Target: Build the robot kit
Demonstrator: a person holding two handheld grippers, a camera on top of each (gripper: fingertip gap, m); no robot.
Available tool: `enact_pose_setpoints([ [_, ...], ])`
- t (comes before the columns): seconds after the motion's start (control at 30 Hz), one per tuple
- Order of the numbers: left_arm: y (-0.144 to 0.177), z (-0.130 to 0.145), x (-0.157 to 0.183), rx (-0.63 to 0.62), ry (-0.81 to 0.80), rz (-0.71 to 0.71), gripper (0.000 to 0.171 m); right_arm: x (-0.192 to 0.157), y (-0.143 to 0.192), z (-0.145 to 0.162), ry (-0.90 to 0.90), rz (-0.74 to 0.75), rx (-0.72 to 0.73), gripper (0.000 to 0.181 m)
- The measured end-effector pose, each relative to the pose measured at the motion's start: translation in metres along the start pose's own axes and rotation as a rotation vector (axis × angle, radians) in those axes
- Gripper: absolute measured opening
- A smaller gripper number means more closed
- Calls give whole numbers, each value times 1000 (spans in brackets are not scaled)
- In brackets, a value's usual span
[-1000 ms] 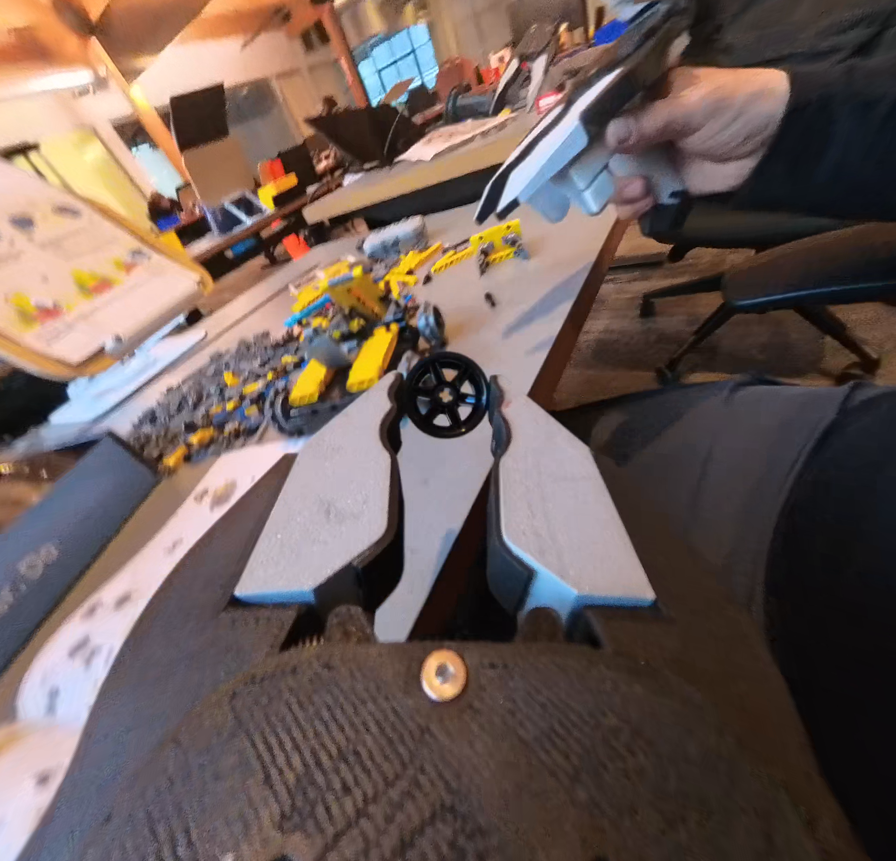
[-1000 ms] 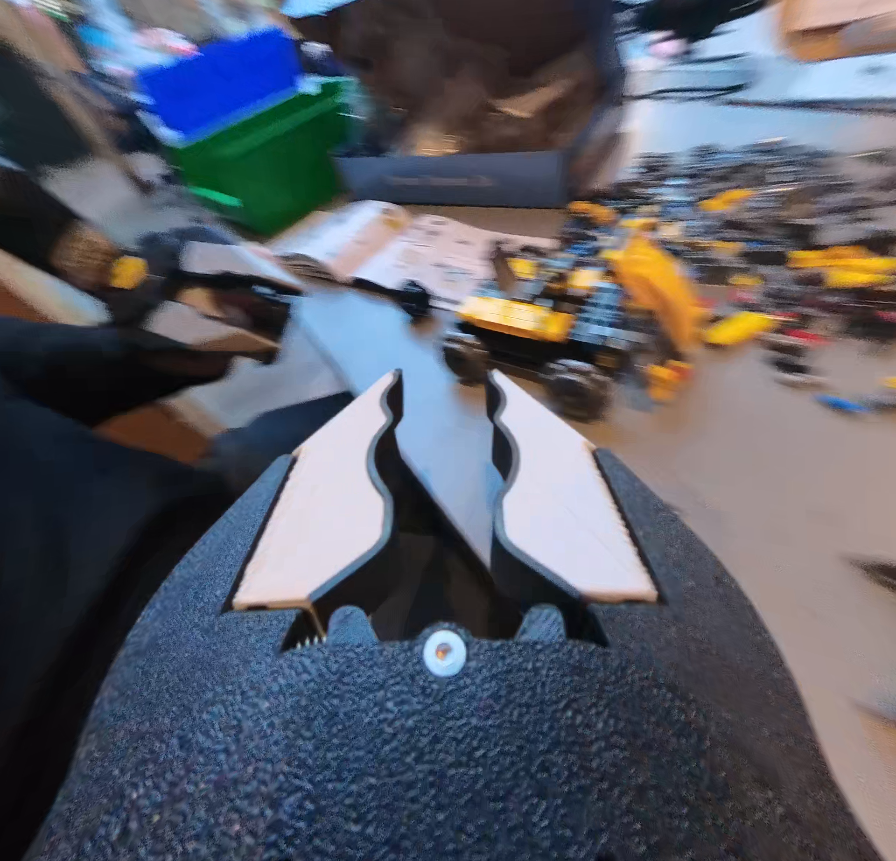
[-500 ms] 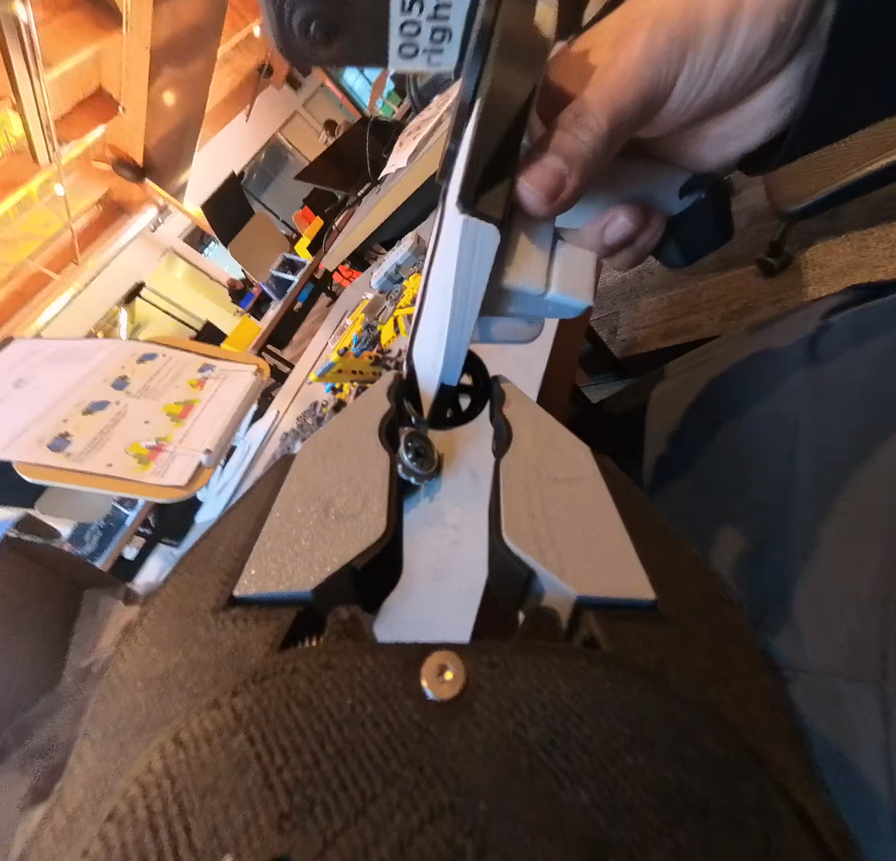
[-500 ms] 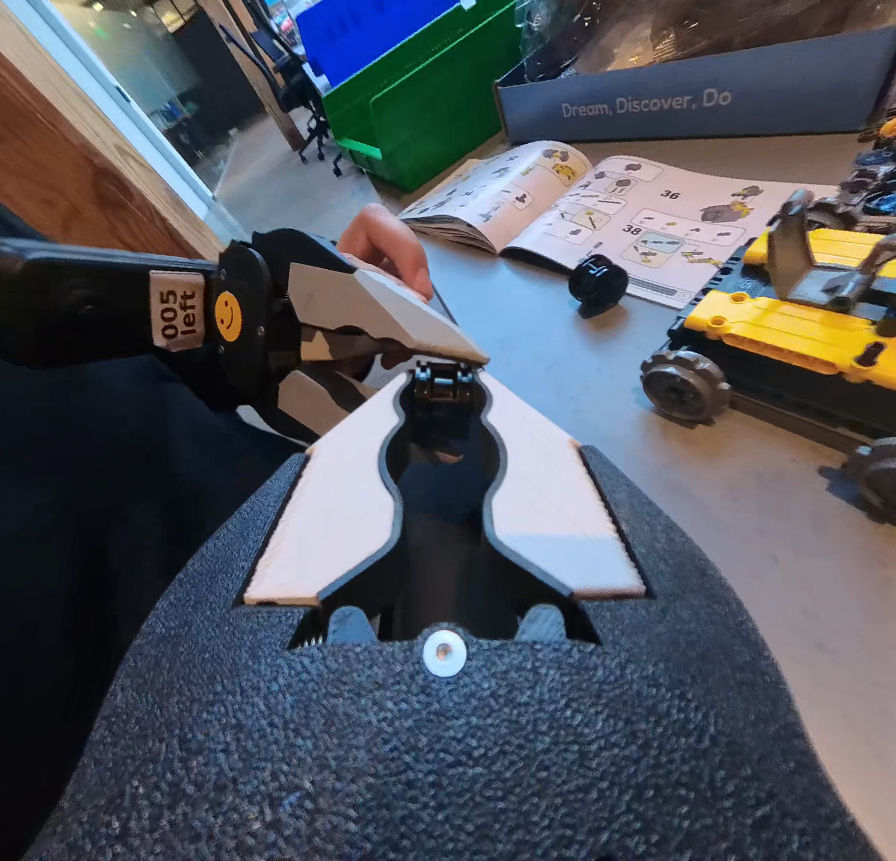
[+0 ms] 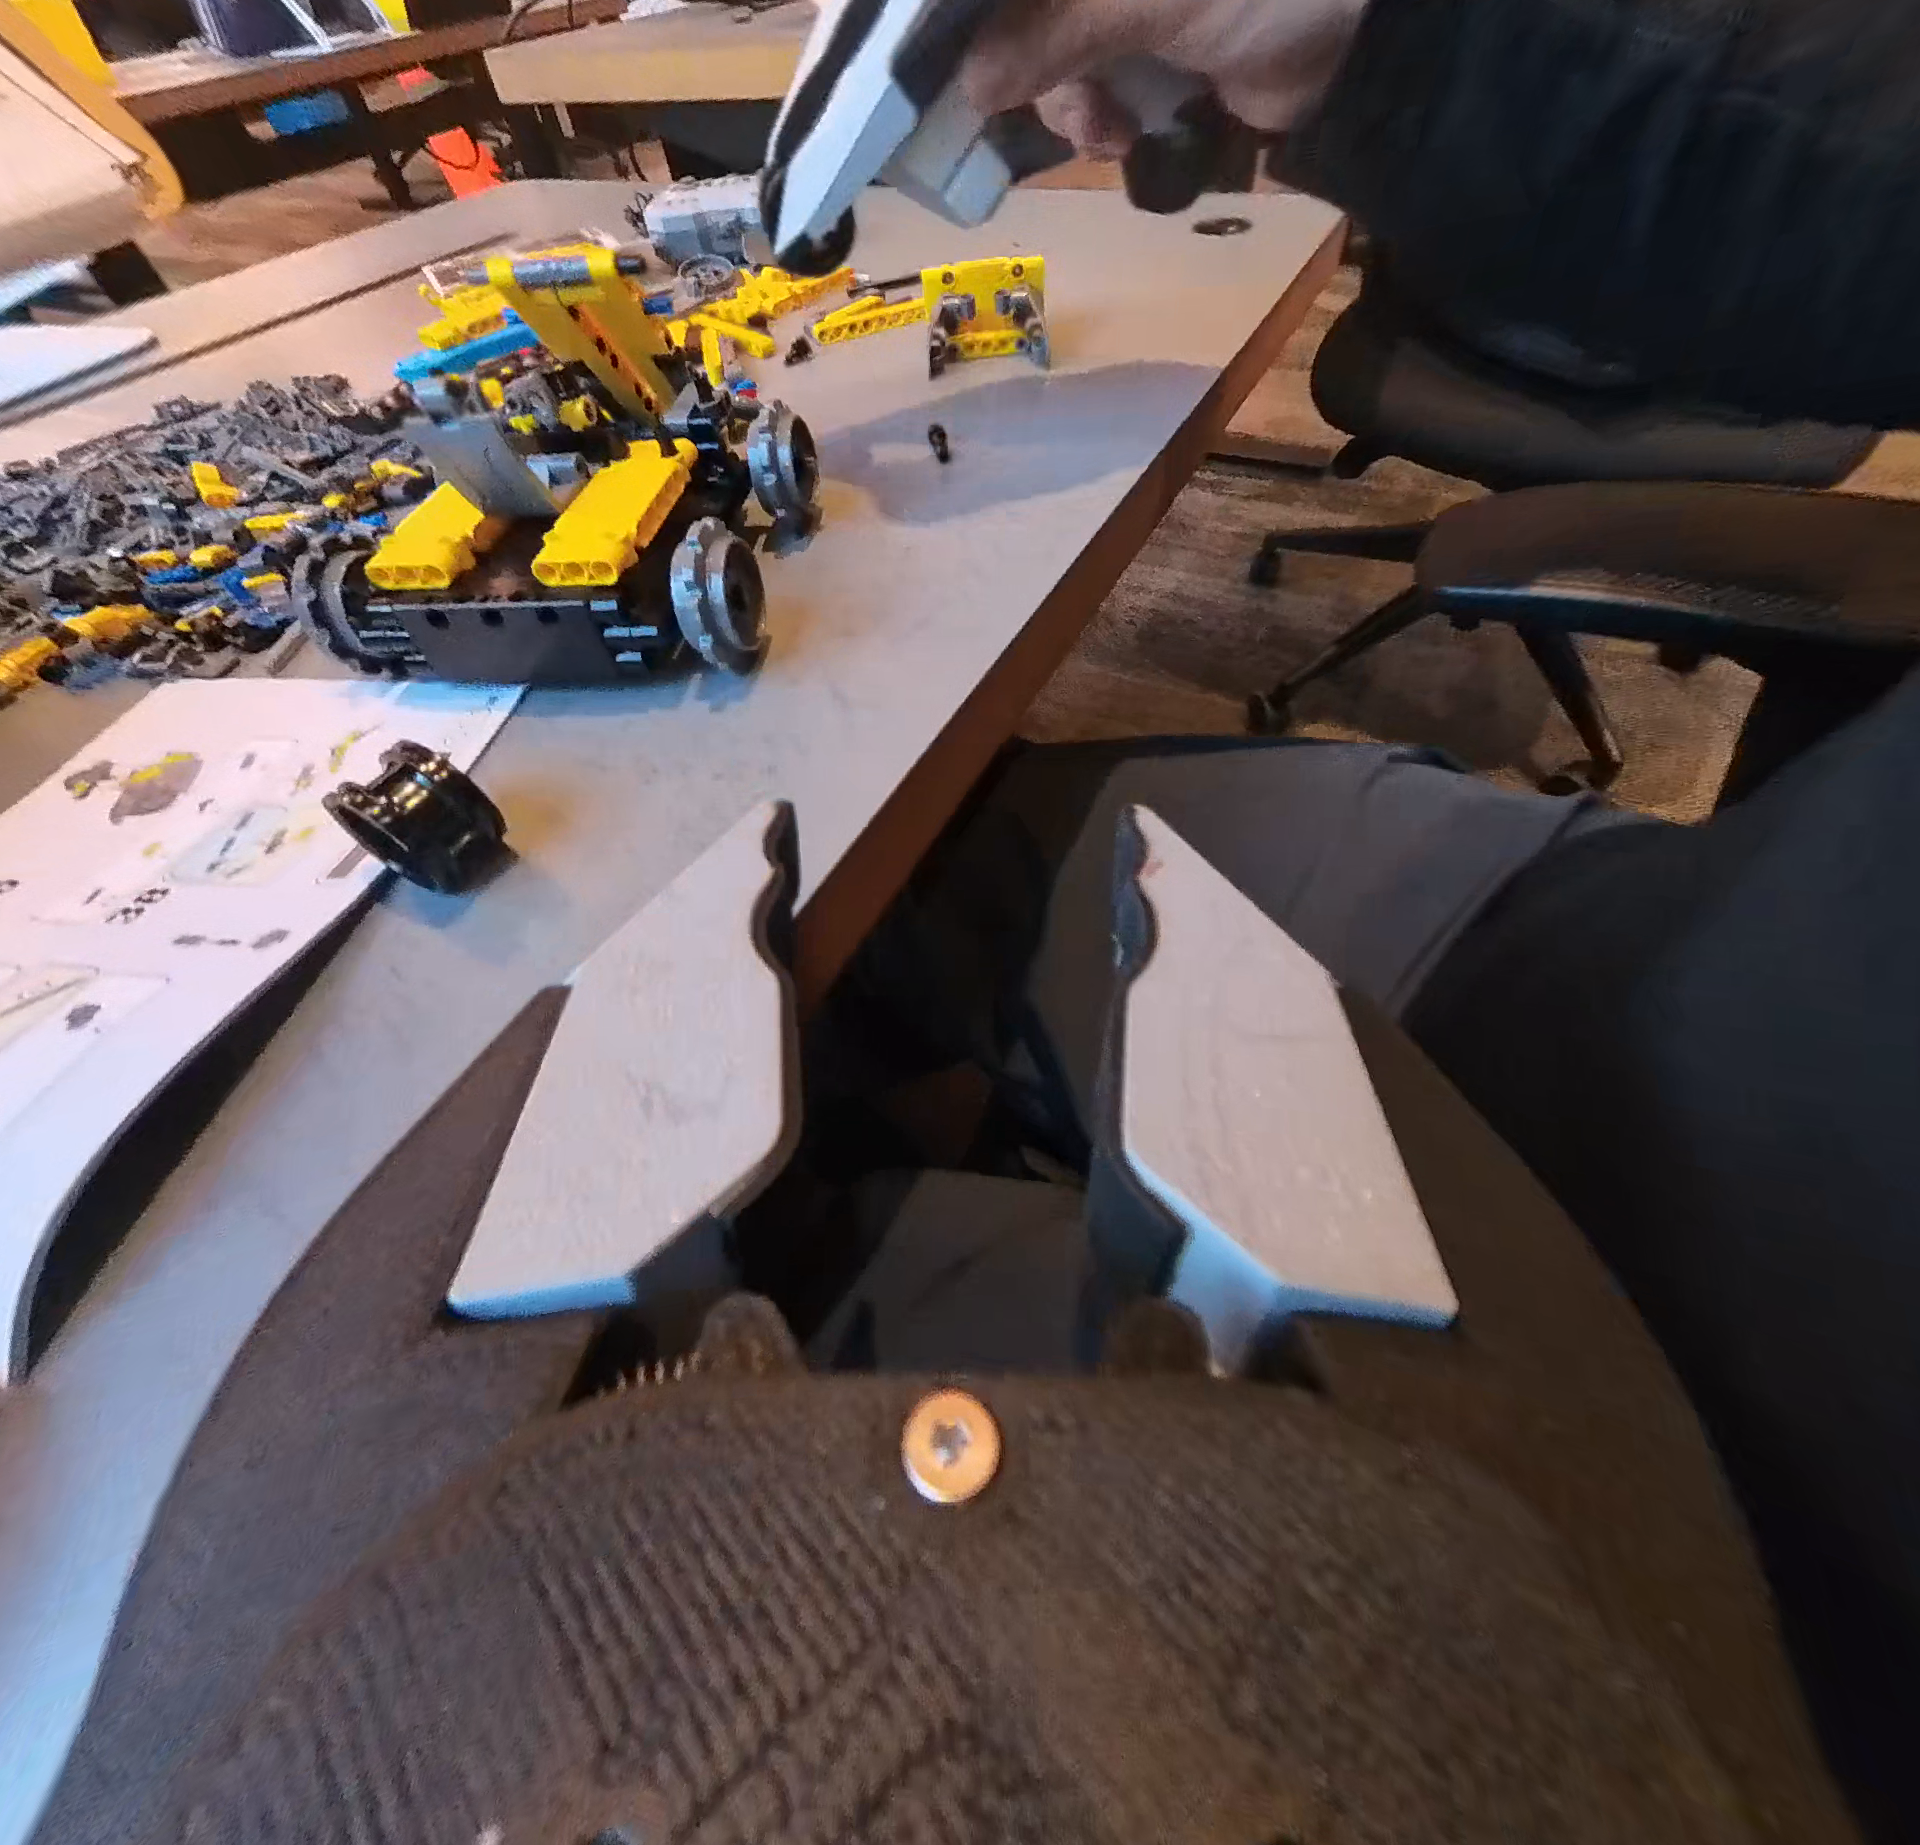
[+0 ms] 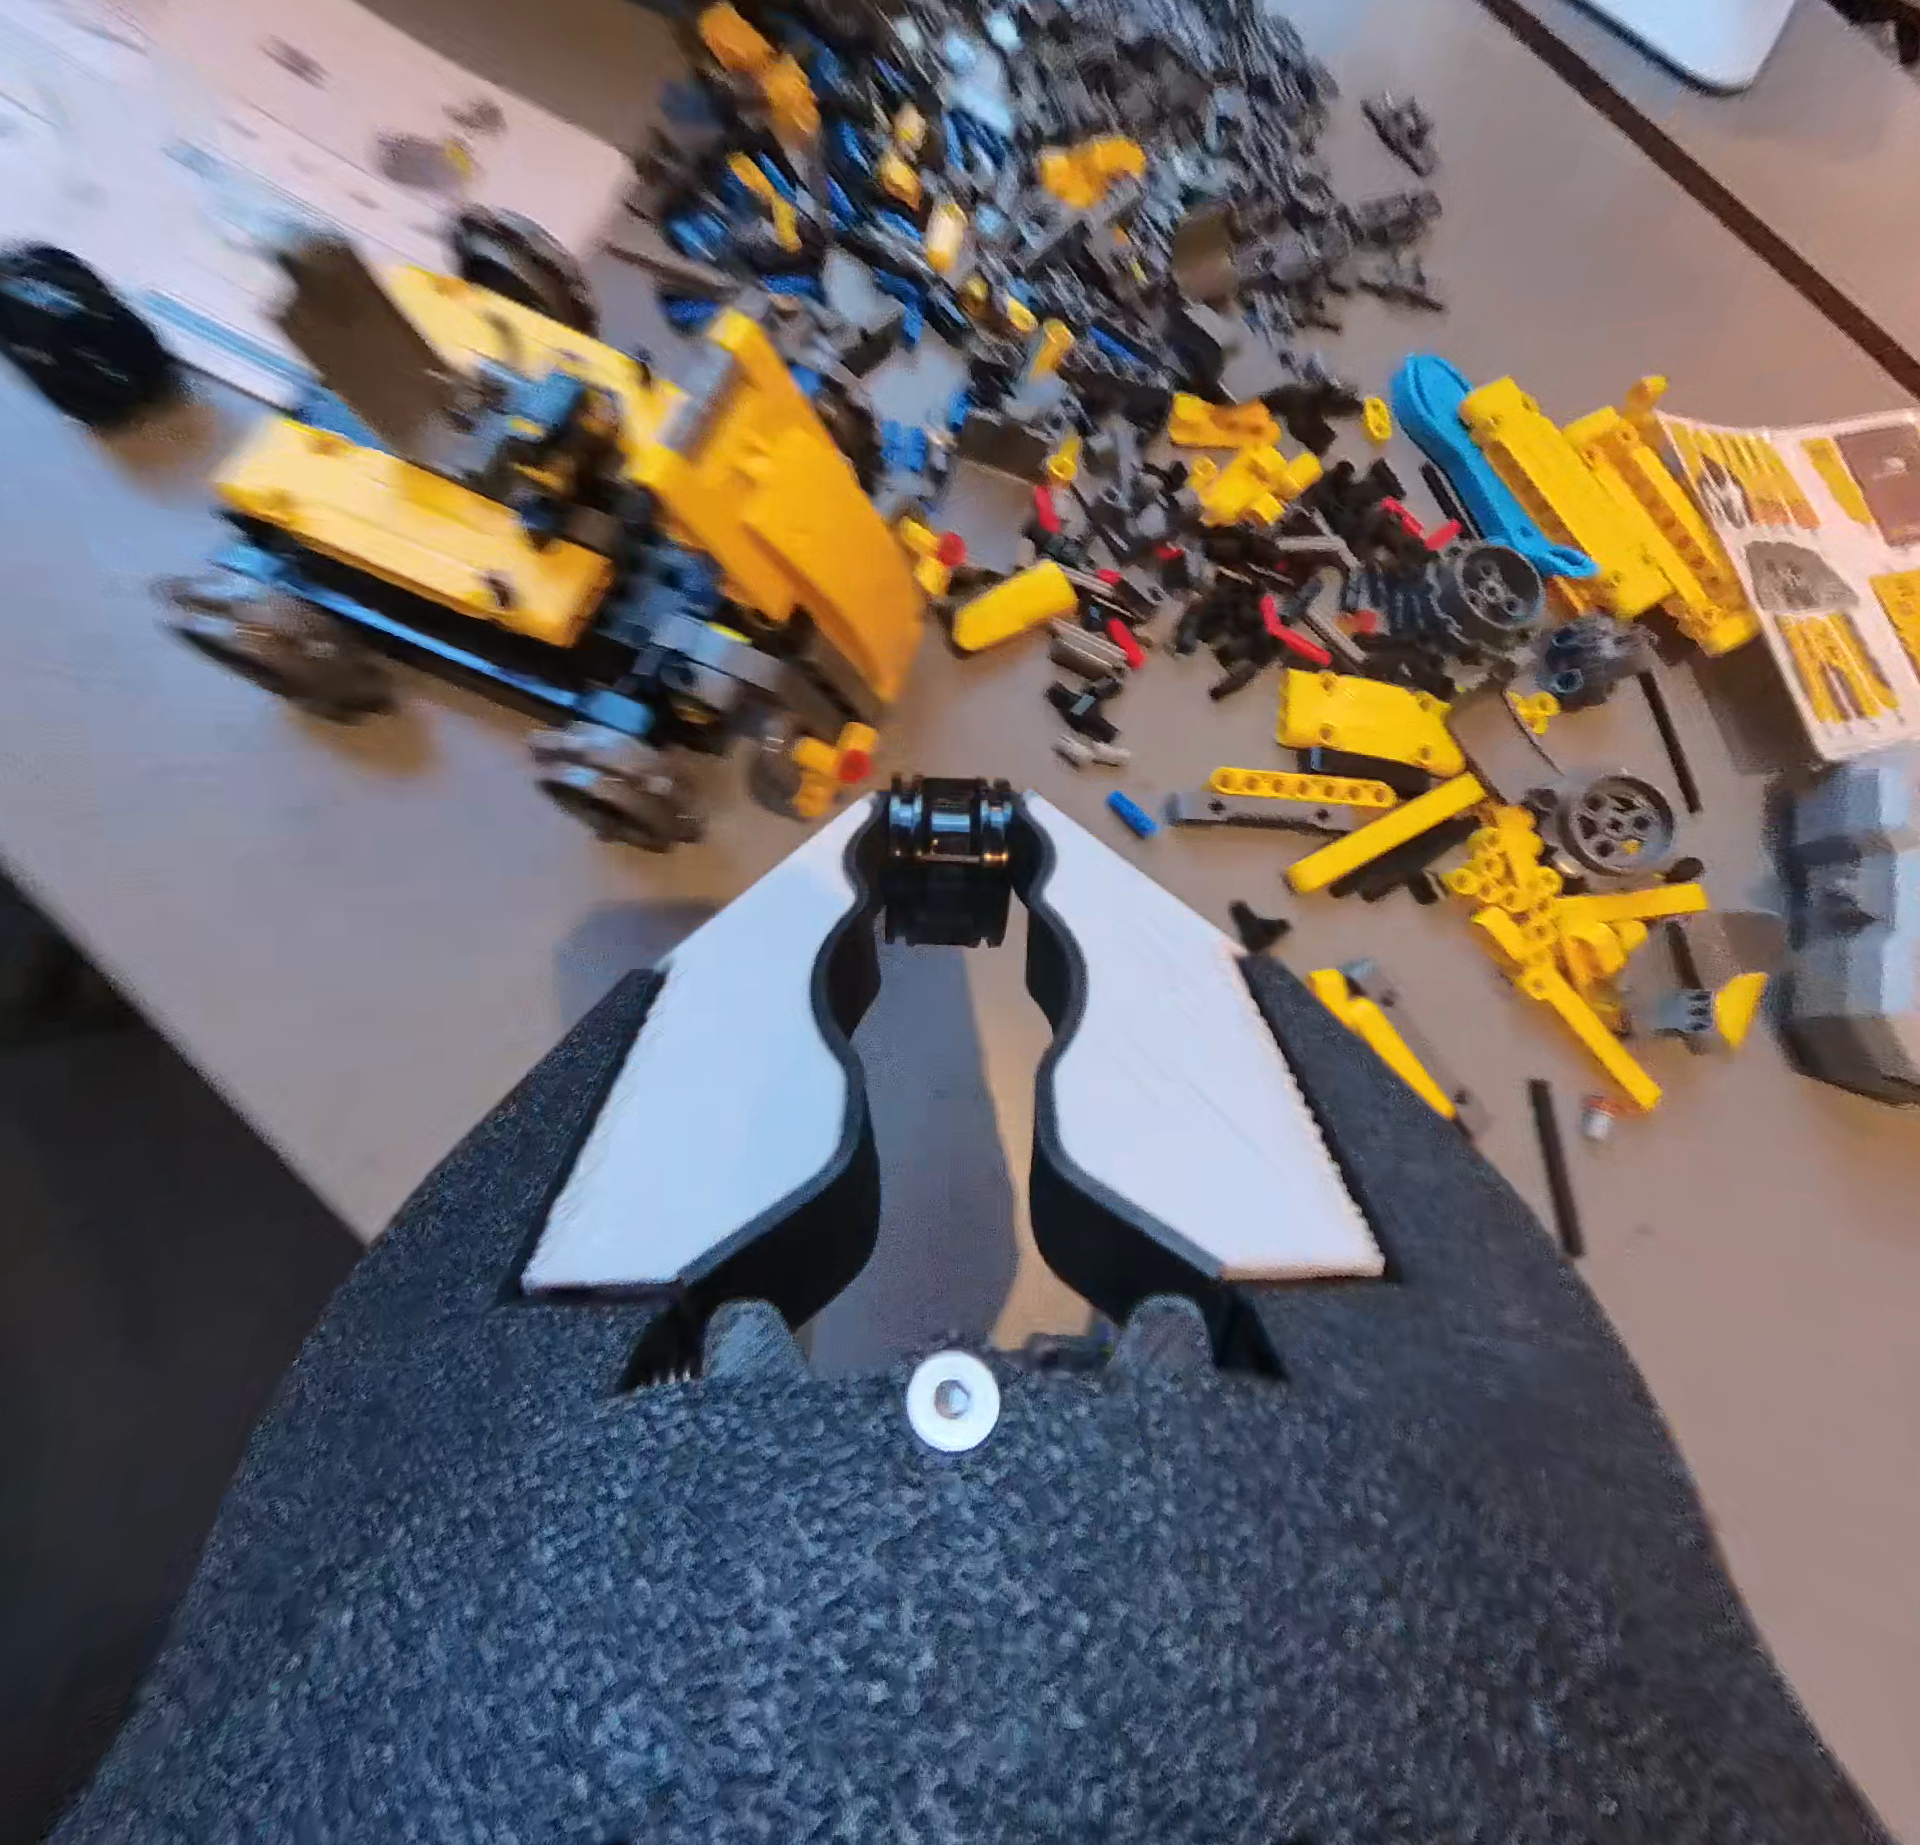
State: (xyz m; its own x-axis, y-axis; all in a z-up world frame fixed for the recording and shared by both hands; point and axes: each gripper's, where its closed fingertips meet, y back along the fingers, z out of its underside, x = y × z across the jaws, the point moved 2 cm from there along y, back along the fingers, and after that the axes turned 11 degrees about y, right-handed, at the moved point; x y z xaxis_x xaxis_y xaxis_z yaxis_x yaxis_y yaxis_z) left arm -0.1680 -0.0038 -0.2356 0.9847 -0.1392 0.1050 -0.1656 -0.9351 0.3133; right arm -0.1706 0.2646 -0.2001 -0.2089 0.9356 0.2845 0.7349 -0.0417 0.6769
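My right gripper point(image 6: 948, 808) is shut on a small black wheel rim point(image 6: 948, 839) and holds it above the grey table point(image 6: 364, 912), just right of a yellow and black brick vehicle point(image 6: 540, 538). In the left wrist view this gripper point(image 5: 821, 237) hangs over the far table with the rim point(image 5: 821, 247) at its tip. My left gripper point(image 5: 956, 829) is open and empty at the table's front edge, over a person's lap. A second black rim point(image 5: 421, 827) lies on the open instruction booklet point(image 5: 156, 860), left of my left gripper. The vehicle point(image 5: 561, 548) stands beyond it.
A heap of loose black, blue and yellow brick parts point(image 6: 1091, 237) spreads behind the vehicle. More yellow beams point(image 6: 1507, 860) and a grey block point(image 6: 1849, 912) lie to the right. An office chair point(image 5: 1621, 569) stands right of the table edge point(image 5: 1039, 652). The grippers' ends are close to 25 cm from one another. My right gripper's tips are some 25 cm from the grey block point(image 6: 1849, 912). It turns up in the left wrist view point(image 5: 736, 225) as well.
The black rim passed from my left gripper to my right. My left gripper opened and drew back to the table edge. My right gripper carried the rim out over the table beside the vehicle.
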Motion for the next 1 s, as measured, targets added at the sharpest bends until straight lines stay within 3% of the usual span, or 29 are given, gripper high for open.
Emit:
enact_pose_setpoints([
  [0.23,-1,11,-5,-32,102,63,55,29,-36,33,62,26,-232,22],
  [0.43,0,8,-4,-16,151,115,55,29,-47,41,296,114,-351,21],
  [1.0,-2,13,3,-47,115,130,52,26,-34,36,200,50,-272,26],
])
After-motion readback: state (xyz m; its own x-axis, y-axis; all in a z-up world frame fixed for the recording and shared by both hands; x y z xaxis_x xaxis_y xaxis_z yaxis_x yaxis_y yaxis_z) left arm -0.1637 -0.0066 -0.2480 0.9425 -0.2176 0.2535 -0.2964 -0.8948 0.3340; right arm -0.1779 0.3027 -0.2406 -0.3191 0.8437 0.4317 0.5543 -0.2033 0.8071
